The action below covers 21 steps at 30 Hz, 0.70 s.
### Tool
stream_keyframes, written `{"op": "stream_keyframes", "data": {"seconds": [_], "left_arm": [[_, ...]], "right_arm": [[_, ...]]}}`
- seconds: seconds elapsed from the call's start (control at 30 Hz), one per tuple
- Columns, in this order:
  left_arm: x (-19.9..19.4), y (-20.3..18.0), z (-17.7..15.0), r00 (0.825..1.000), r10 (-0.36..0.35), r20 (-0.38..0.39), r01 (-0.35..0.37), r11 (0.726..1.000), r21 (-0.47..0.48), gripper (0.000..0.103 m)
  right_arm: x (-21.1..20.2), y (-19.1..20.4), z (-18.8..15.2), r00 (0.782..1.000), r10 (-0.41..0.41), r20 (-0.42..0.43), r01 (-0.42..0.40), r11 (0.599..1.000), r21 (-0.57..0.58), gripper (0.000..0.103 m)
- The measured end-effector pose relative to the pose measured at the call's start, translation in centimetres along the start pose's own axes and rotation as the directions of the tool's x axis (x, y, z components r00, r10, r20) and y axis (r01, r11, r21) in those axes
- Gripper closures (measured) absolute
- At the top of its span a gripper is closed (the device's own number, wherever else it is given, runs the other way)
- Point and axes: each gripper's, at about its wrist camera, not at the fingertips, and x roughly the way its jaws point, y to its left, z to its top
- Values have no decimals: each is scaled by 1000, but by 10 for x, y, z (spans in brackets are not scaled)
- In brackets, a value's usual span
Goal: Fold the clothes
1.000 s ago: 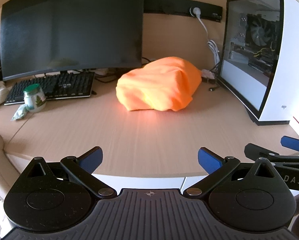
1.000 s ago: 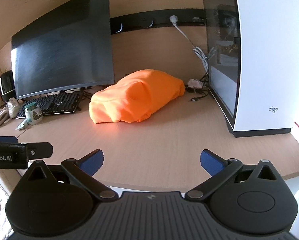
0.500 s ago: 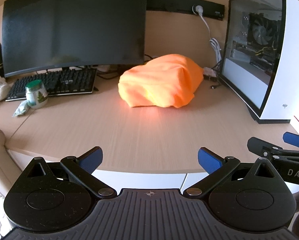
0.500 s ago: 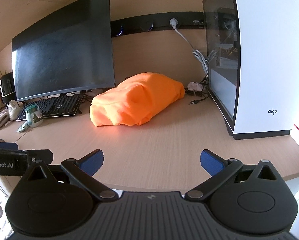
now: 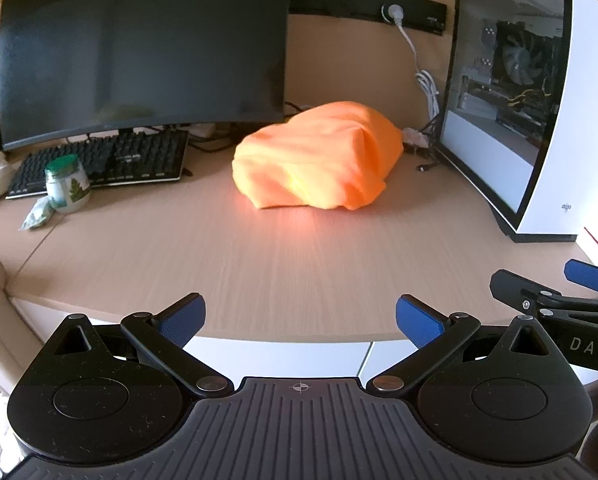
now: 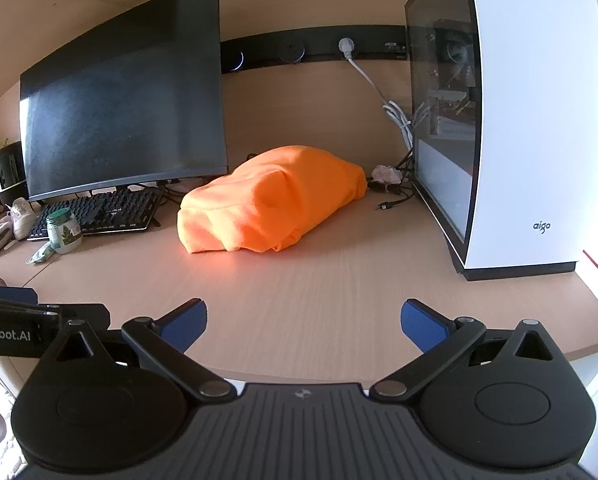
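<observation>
An orange garment [image 5: 319, 160] lies bunched in a heap at the back of the wooden desk [image 5: 259, 264], between the monitor and the PC case; it also shows in the right wrist view [image 6: 271, 204]. My left gripper [image 5: 299, 318] is open and empty, at the desk's front edge, well short of the garment. My right gripper [image 6: 303, 322] is open and empty, also over the front edge. The right gripper shows at the right of the left wrist view [image 5: 559, 292]; the left gripper's body shows at the left of the right wrist view [image 6: 27, 320].
A black monitor [image 5: 139, 52] and keyboard [image 5: 103, 162] stand at the back left. A green-lidded jar [image 5: 66, 184] sits in front of the keyboard. A white PC case [image 5: 539, 120] stands at the right, with cables [image 6: 395, 196] beside it.
Both grippers have moved forward and a little higher toward the desk; the garment sits lower in both views. Both stay open. The garment has not moved.
</observation>
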Motion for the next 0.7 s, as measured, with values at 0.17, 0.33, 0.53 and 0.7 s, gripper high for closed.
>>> {"op": "stream_keyframes", "data": {"seconds": [0.17, 0.33, 0.53, 0.7], "left_arm": [[0, 3, 1, 1000, -6, -7, 6, 1000, 3, 0], [-1, 7, 2, 1000, -5, -11, 5, 1000, 1, 0], [-1, 13, 2, 1000, 0, -12, 0, 1000, -5, 0], [-2, 17, 2, 1000, 5, -14, -6, 1000, -8, 0]], "right_arm": [[0, 3, 0, 1000, -6, 0, 6, 1000, 2, 0], [0, 5, 0, 1000, -7, -2, 7, 1000, 3, 0], [4, 9, 2, 1000, 3, -7, -3, 1000, -5, 0], [8, 11, 2, 1000, 6, -13, -6, 1000, -8, 0]]}}
